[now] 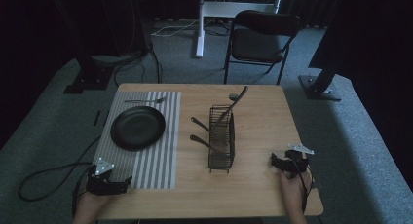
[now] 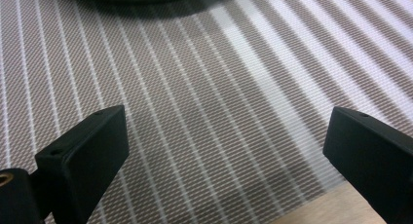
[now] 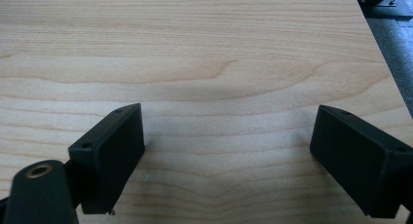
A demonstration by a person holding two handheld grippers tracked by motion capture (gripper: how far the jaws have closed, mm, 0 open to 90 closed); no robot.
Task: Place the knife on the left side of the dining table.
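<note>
Black wire-mesh cutlery caddy [image 1: 222, 139] sits mid light-wood counter [image 1: 253, 195] holding dark utensils [image 1: 207, 144], round black plate [image 1: 138, 128] on striped grey placemat [image 1: 163, 165]; left claw [image 1: 127, 181] and right claw [image 1: 272, 160] both wide open, empty, so nothing started, all handling remains.

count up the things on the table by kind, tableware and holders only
plate: 1
striped placemat: 1
wire caddy: 1
utensils standing in the caddy: 3
utensil lying on the placemat beyond the plate: 1
total: 7
</note>
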